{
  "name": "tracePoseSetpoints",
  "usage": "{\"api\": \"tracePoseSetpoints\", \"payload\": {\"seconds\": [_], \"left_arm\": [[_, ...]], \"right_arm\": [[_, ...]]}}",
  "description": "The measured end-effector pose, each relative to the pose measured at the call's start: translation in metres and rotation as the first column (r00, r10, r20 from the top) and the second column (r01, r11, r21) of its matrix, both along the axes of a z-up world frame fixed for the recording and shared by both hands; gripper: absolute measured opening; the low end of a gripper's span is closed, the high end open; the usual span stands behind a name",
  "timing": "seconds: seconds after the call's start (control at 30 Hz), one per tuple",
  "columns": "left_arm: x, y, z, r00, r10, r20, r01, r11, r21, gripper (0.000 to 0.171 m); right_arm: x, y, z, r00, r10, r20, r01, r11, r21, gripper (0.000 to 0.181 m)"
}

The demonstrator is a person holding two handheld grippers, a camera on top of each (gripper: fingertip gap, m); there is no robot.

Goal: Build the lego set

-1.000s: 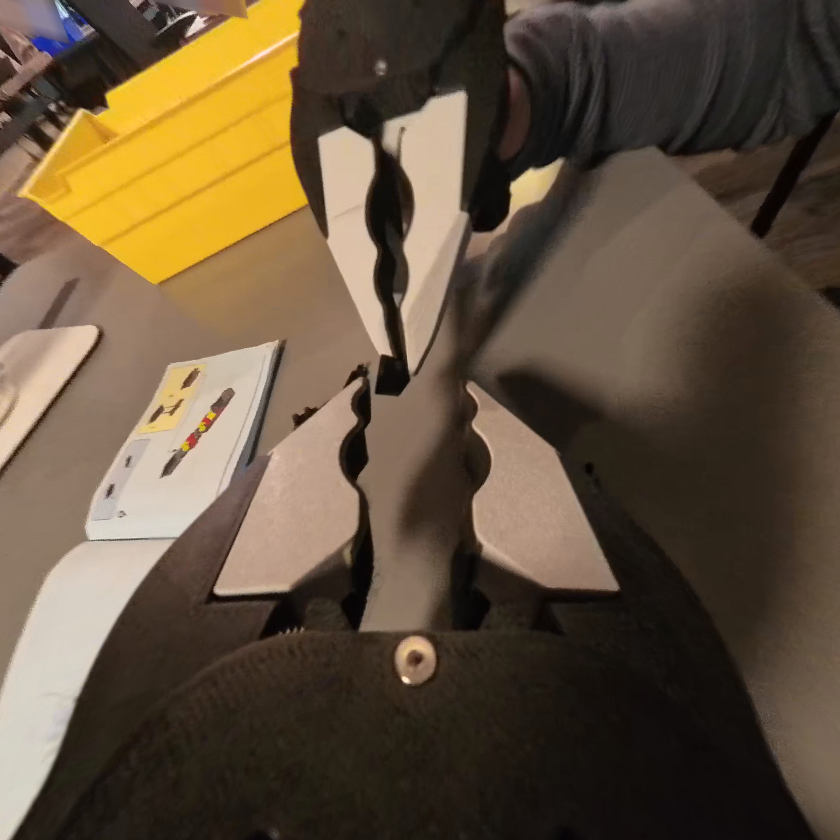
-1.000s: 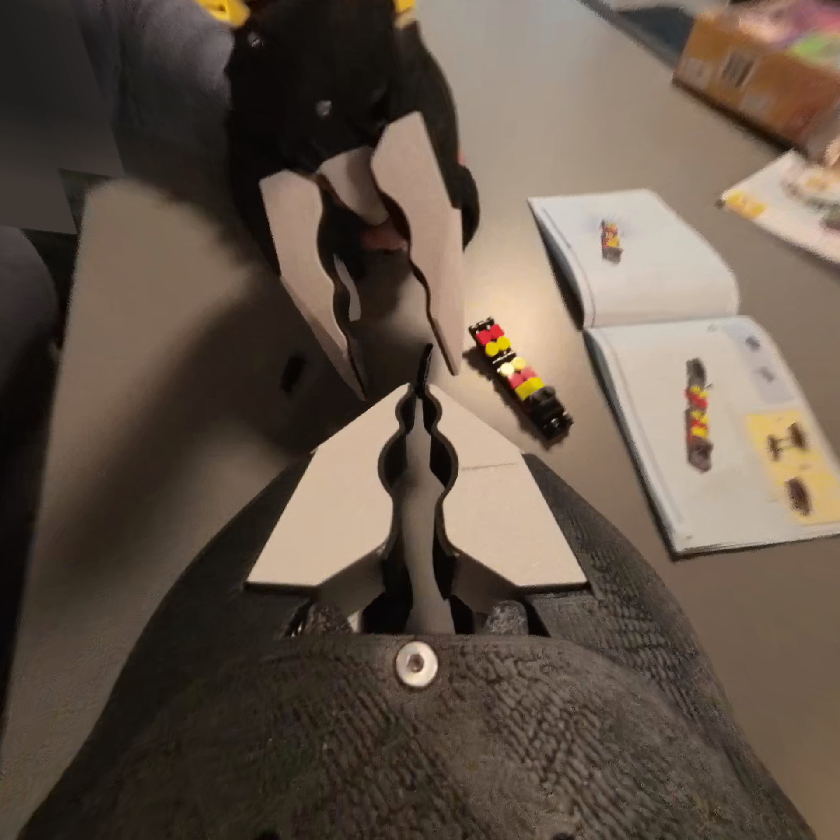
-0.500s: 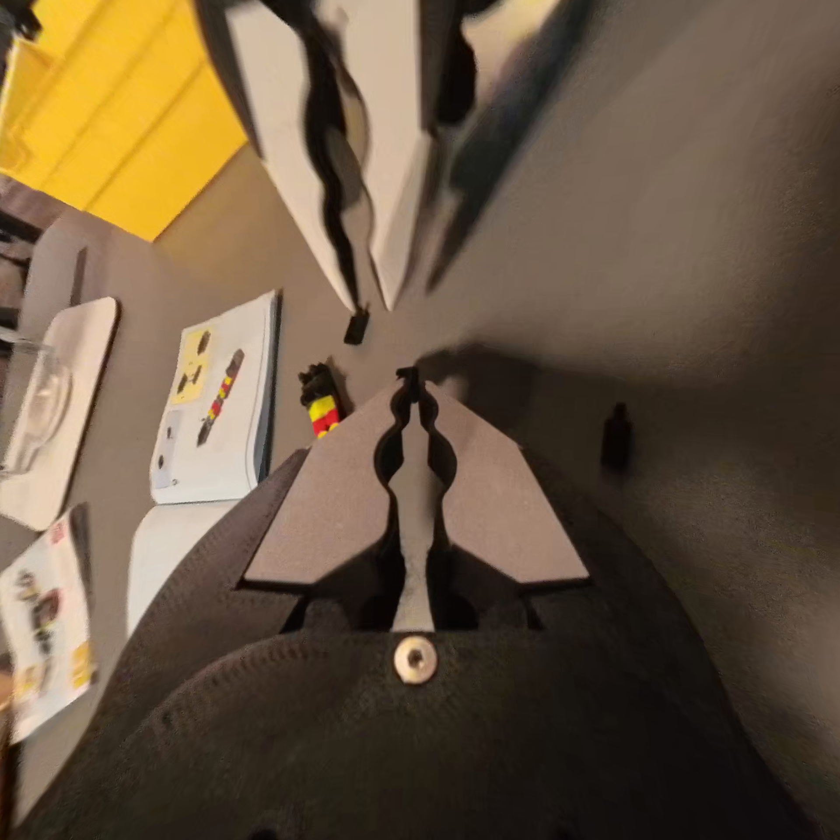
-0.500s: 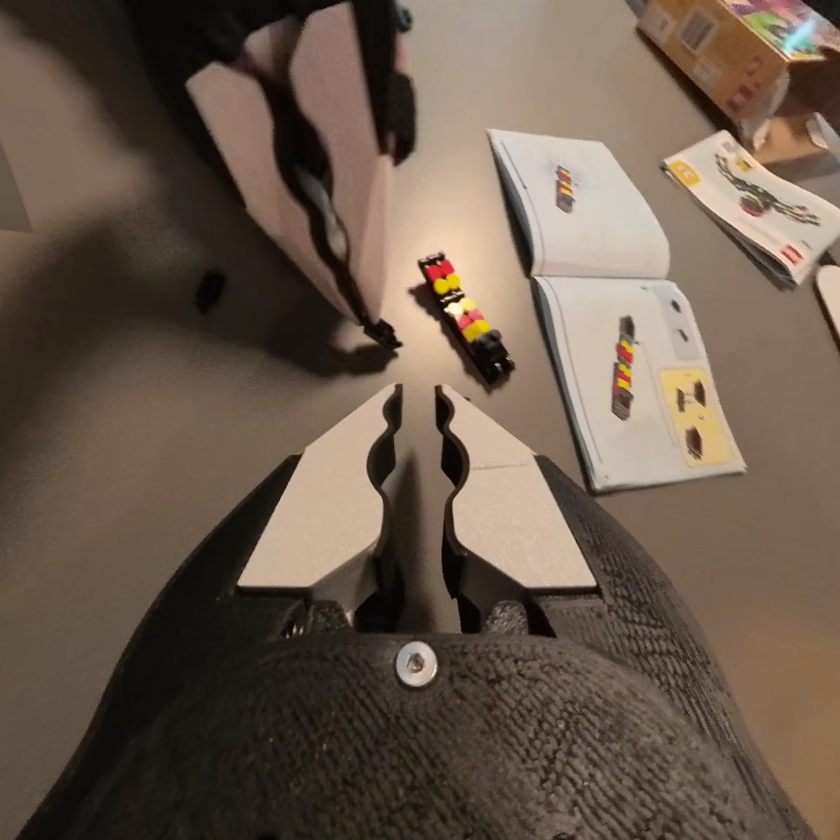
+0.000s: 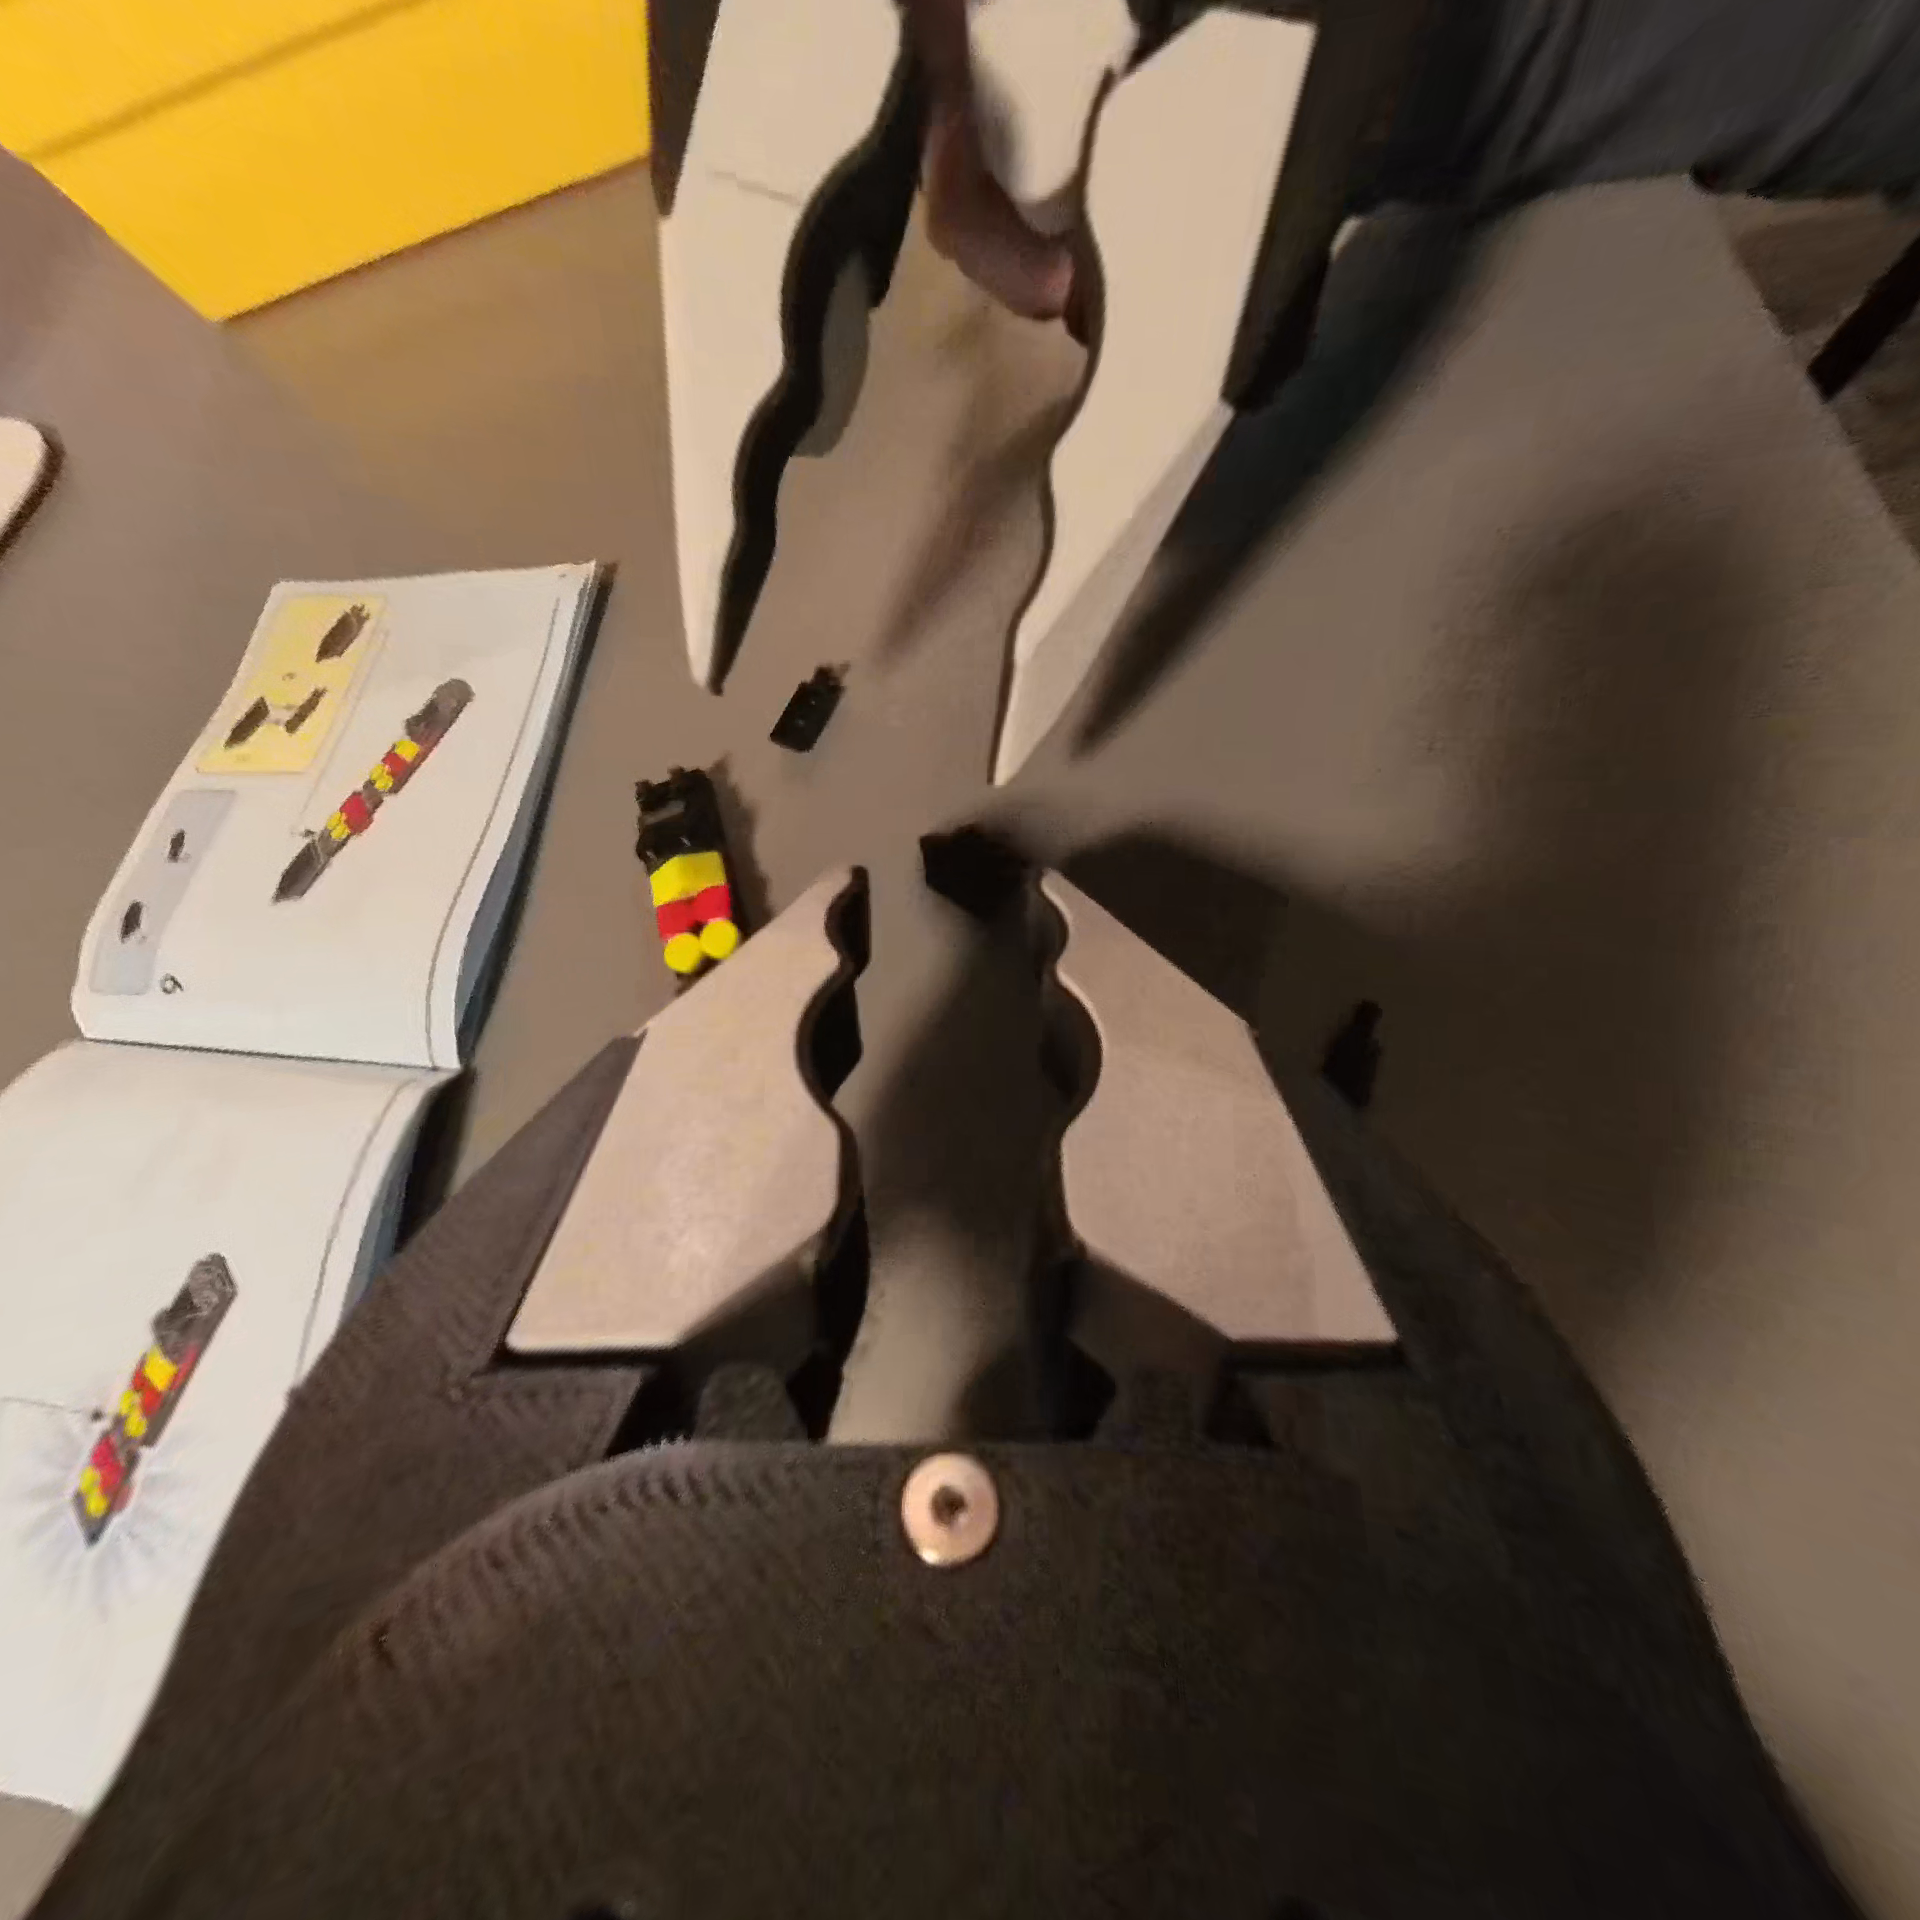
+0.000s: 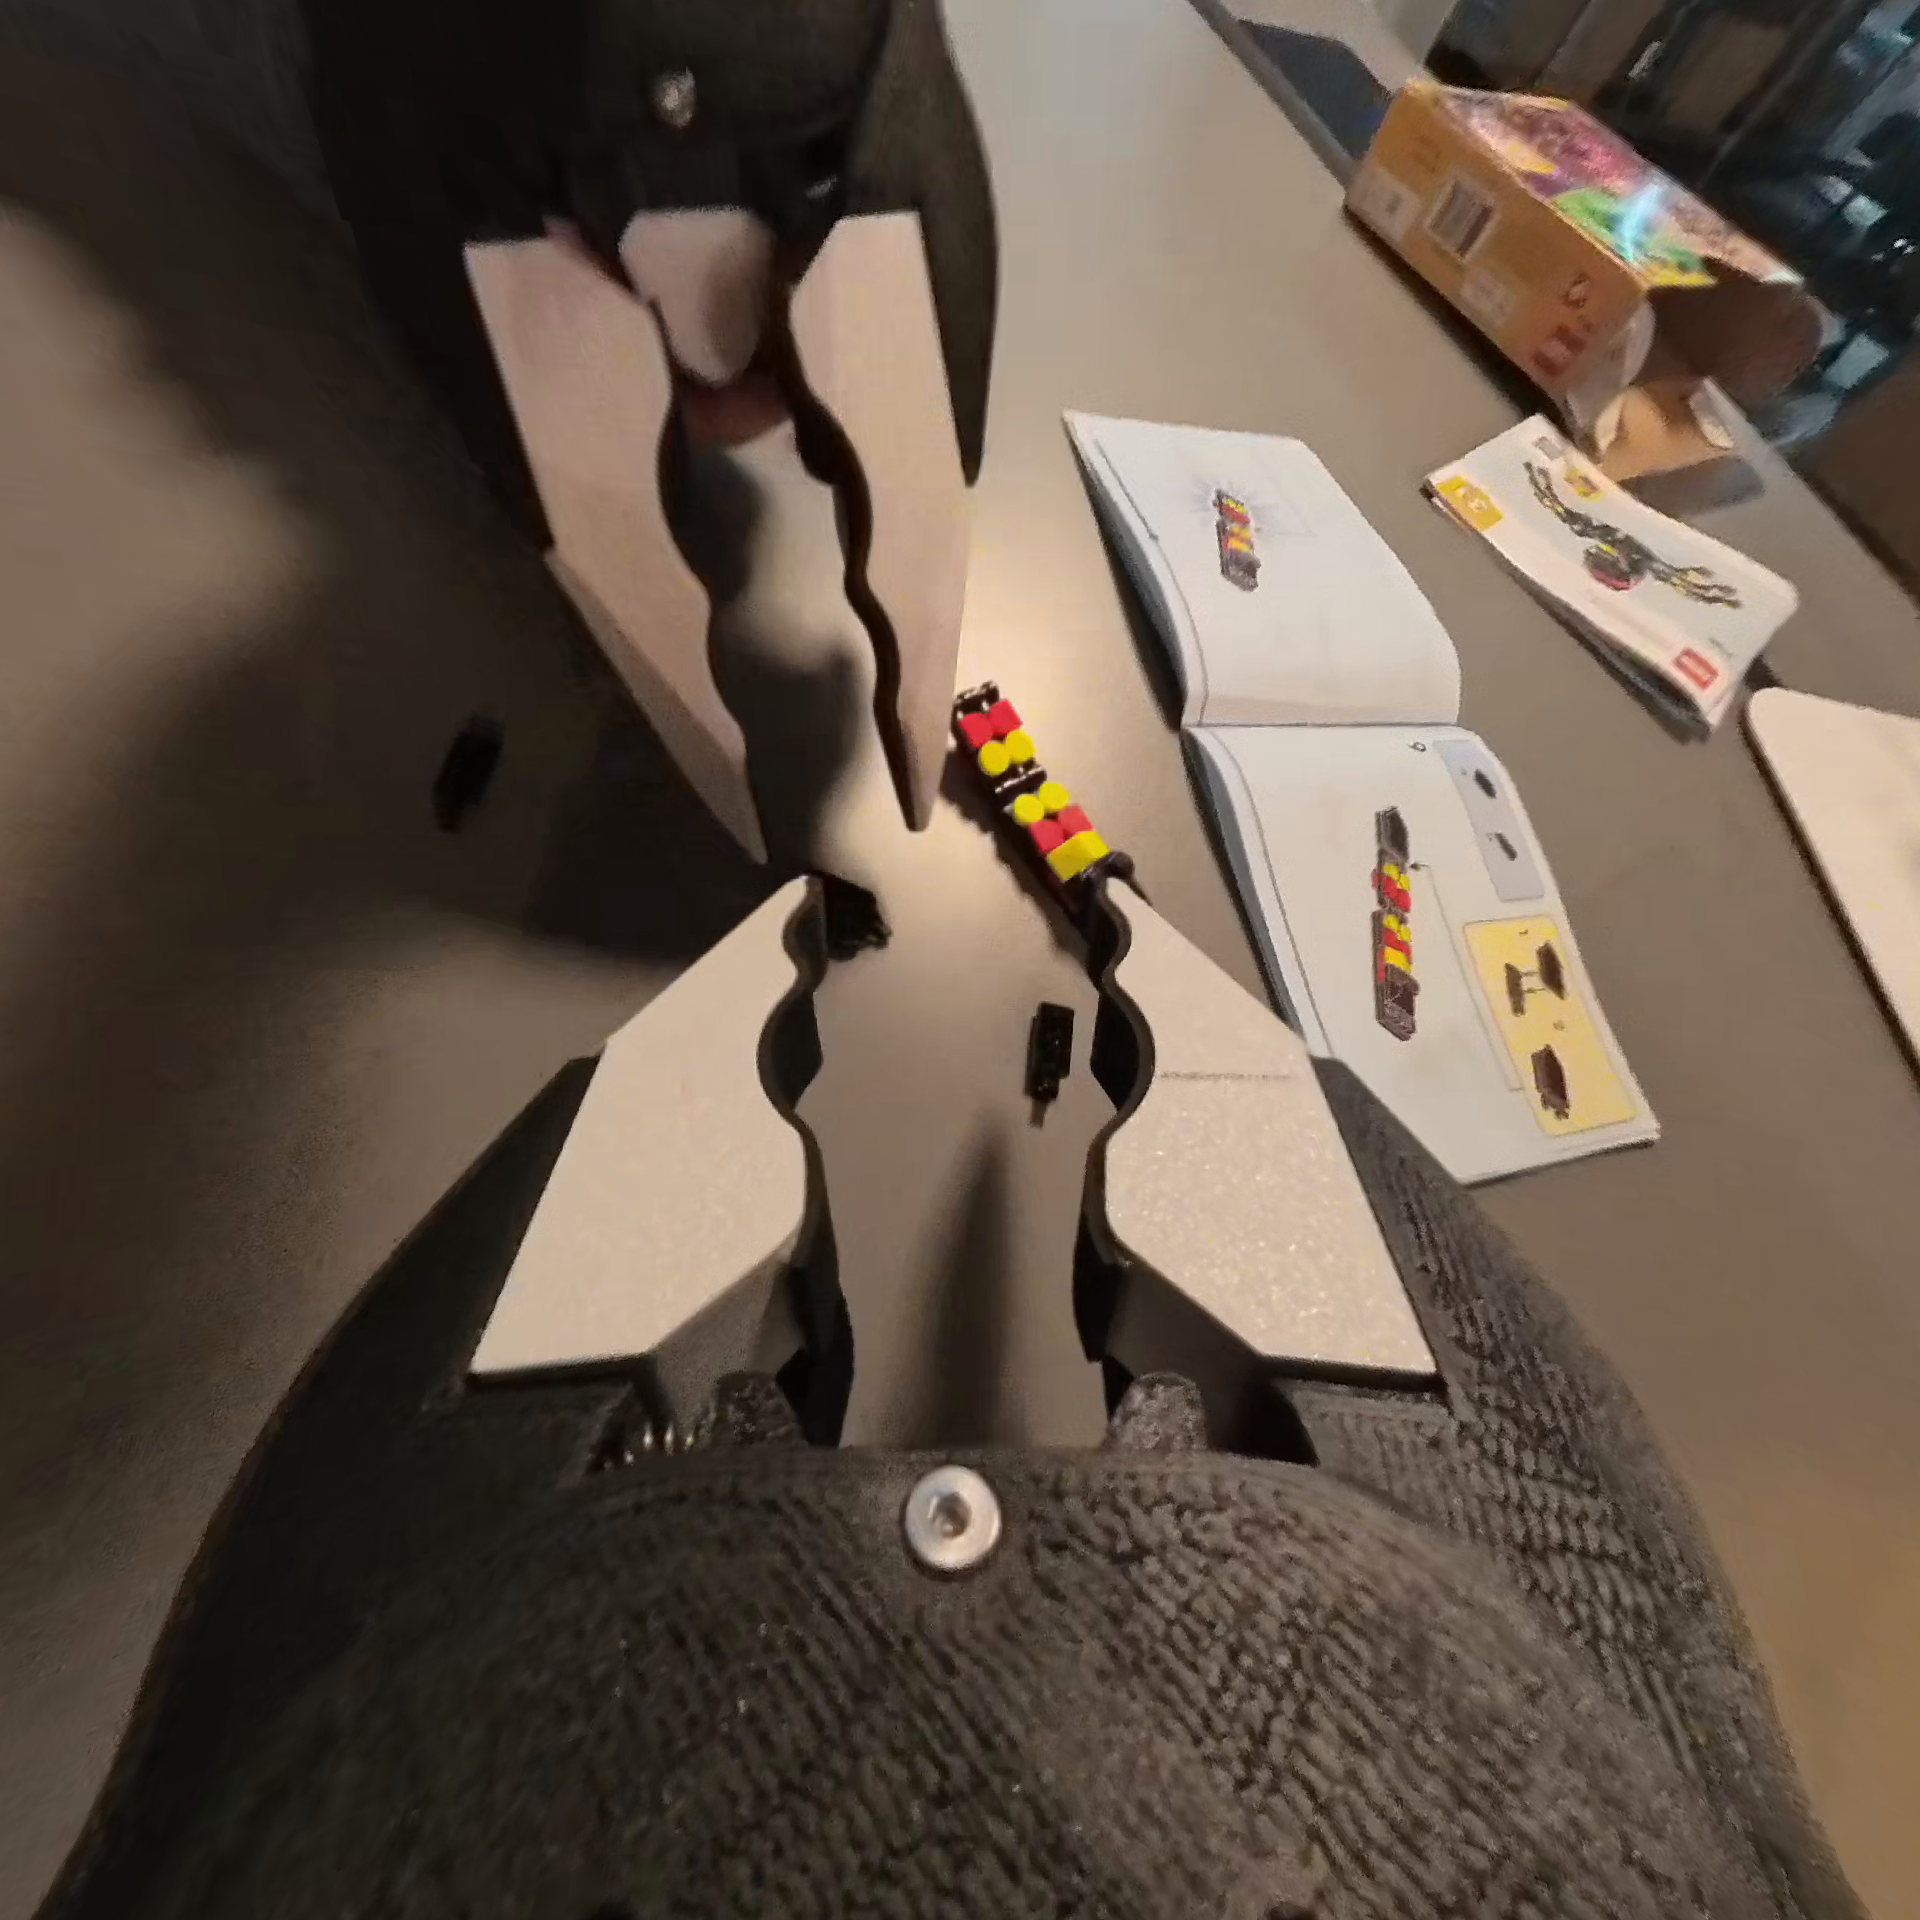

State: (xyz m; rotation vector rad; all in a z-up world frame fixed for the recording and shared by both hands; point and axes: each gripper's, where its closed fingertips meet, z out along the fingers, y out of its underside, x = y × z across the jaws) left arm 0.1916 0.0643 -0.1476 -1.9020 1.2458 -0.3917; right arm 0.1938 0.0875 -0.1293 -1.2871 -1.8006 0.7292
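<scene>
A black lego strip (image 6: 1029,800) topped with red and yellow pieces lies on the dark table; it also shows in the left wrist view (image 5: 686,873). My left gripper (image 5: 948,883) is open, with a small black piece (image 5: 966,862) on the table between its tips. My right gripper (image 6: 953,899) is open and empty, with another small black piece (image 6: 1047,1049) on the table between its fingers. The two grippers face each other tip to tip, just apart. A third black piece (image 6: 468,769) lies off to the side.
An open instruction booklet (image 6: 1351,831) lies beside the strip. A second booklet (image 6: 1610,561) and an opened cardboard box (image 6: 1538,239) lie farther off. A yellow bin (image 5: 312,135) stands at the table's far side. A white mat (image 6: 1849,831) is at the edge. Only a small space, under 4 cm, lies between the two pairs of fingers.
My left gripper, shut on a small black piece half a second ago, has opened and the piece lies on the table. My right gripper has opened wider.
</scene>
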Motion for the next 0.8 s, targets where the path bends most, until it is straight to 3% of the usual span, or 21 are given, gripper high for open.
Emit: {"api": "tracePoseSetpoints", "payload": {"seconds": [0.1,0.37,0.57,0.67,0.8], "left_arm": [[0.002,-0.007,-0.008,1.0,-0.011,-0.017,0.01,0.997,-0.082,0.026],[0.013,-0.015,-0.014,1.0,-0.027,0.015,0.029,0.985,-0.169,0.031],[0.037,-0.032,-0.01,0.987,-0.113,0.112,0.137,0.962,-0.235,0.046],[0.03,-0.024,0.0,0.985,-0.091,0.148,0.115,0.98,-0.164,0.044],[0.004,0.004,0.019,0.983,-0.006,0.185,0.0,0.999,0.035,0.039]], "right_arm": [[0.007,0.007,-0.006,0.998,-0.015,0.055,0.012,0.998,0.055,0.047],[0.023,0.01,-0.017,0.99,-0.001,0.144,0.018,0.993,-0.12,0.031],[0.014,-0.019,-0.01,0.989,0.101,0.106,-0.072,0.966,-0.249,0.027],[0.007,-0.018,-0.01,0.993,0.04,0.108,-0.013,0.972,-0.237,0.037],[0.009,-0.004,-0.008,0.961,-0.247,0.123,0.27,0.933,-0.238,0.044]]}}
